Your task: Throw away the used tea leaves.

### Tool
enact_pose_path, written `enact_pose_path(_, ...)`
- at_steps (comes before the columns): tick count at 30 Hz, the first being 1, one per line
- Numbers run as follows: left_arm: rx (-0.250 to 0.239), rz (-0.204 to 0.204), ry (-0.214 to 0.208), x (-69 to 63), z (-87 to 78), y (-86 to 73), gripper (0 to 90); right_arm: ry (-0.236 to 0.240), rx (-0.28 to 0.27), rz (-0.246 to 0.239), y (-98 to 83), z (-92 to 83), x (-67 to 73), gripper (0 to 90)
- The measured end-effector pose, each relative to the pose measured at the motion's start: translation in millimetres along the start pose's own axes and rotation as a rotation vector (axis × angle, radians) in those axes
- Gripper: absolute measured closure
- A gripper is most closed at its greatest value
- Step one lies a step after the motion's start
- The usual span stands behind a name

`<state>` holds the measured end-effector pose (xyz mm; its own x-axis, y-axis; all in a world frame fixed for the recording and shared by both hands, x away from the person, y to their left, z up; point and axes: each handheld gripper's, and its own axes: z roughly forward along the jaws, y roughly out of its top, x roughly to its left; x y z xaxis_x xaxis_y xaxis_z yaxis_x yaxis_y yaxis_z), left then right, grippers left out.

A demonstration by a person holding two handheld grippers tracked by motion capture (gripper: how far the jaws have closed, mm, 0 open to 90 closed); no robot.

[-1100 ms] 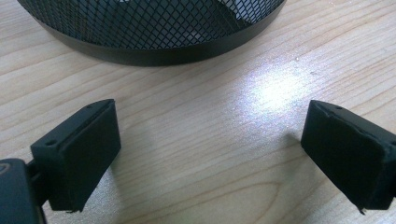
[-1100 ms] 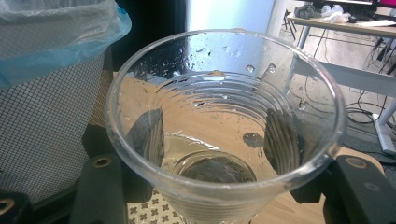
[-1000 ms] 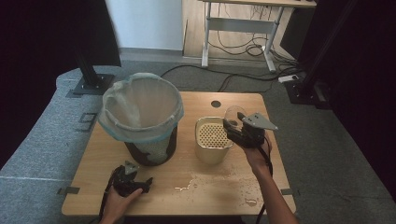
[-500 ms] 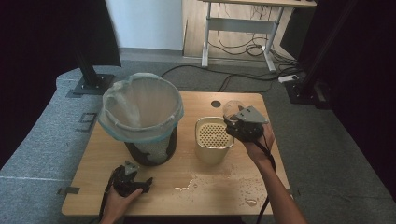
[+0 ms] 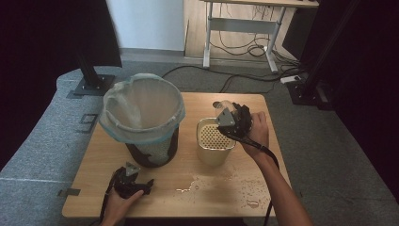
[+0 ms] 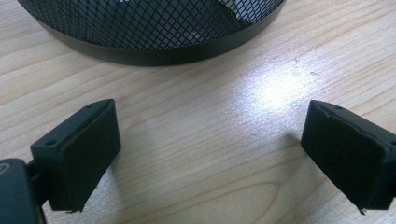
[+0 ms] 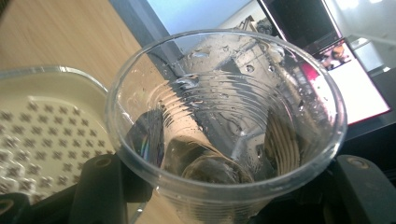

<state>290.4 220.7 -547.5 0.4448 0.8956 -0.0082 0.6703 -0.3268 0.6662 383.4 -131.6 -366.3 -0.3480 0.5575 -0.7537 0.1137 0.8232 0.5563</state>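
A clear plastic cup [image 7: 224, 116], wet with droplets inside, is clamped between the jaws of my right gripper [image 7: 224, 191]. In the high view the right gripper [image 5: 231, 118] holds the cup [image 5: 223, 105] tilted on its side over the far right rim of a cream container [image 5: 214, 149] with a perforated top [image 7: 42, 130]. My left gripper [image 5: 132, 181] rests on the table near the front edge, just in front of the bin. Its jaws [image 6: 210, 154] stand wide open over bare wood.
A black mesh bin [image 5: 150, 153] lined with a clear plastic bag [image 5: 141, 110] stands at the table's left middle; its base [image 6: 154, 28] lies just ahead of the left jaws. Spilled drops [image 5: 188, 188] and a small puddle [image 5: 251, 203] wet the table's front.
My right gripper has carried the cup leftward, from beside the cream container to over its rim. The left gripper has stayed where it was.
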Motion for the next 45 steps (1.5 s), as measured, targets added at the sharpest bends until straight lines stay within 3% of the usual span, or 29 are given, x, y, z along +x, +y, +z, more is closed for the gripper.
enact_pose_path(4, 0.001, 0.001, 0.0, 0.1, -0.1, 0.0, 4.2, -0.033, 0.034, -0.123, 2.1, 6.4, 9.7, 38.7)
enact_pose_path(5, 0.001, 0.001, 0.0, 0.1, -0.1, 0.0, 4.2, -0.033, 0.034, -0.123, 2.1, 6.4, 9.7, 38.7)
enact_pose_path(6, 0.001, 0.001, 0.0, 0.1, 0.0, 0.0, 4.3, -0.042, 0.046, -0.182, 2.6, 9.7, 14.2, 38.7)
enact_pose_path(13, 0.001, 0.0, 0.0, 0.0, 0.0, 0.0, 4.2, -0.077, 0.087, -0.359, 2.1, 19.3, 26.0, 38.7)
enact_pose_path(20, 0.001, 0.0, 0.0, 0.0, 0.0, 0.0, 4.2, -0.142, 0.131, -0.563, -2.3, 26.6, 38.5, 38.5)
enact_pose_path(23, 0.001, 0.0, 0.0, 0.0, 0.0, 0.0, 4.2, -0.167, 0.135, -0.638, -3.2, 29.1, 41.3, 38.5)
enact_pose_path(27, 0.001, 0.0, 0.0, 0.0, 0.0, 0.0, 4.2, -0.189, 0.139, -0.703, -2.0, 29.7, 43.6, 38.6)
enact_pose_path(34, 0.001, 0.0, 0.0, 0.0, -0.1, 0.0, 4.2, -0.258, 0.142, -0.899, -2.6, 31.1, 48.3, 38.8)
enact_pose_path(39, 0.001, 0.0, 0.0, 0.0, 0.0, 0.0, 4.2, -0.29, 0.142, -0.995, -1.5, 30.7, 49.9, 39.0)
enact_pose_path(44, 0.0, 0.001, -0.001, 0.1, 0.0, 0.0, 4.2, -0.339, 0.159, -1.178, -1.1, 31.7, 54.2, 39.1)
enact_pose_path(45, 0.0, 0.001, -0.001, 0.1, 0.0, 0.0, 4.2, -0.339, 0.159, -1.178, -1.1, 31.7, 54.2, 39.1)
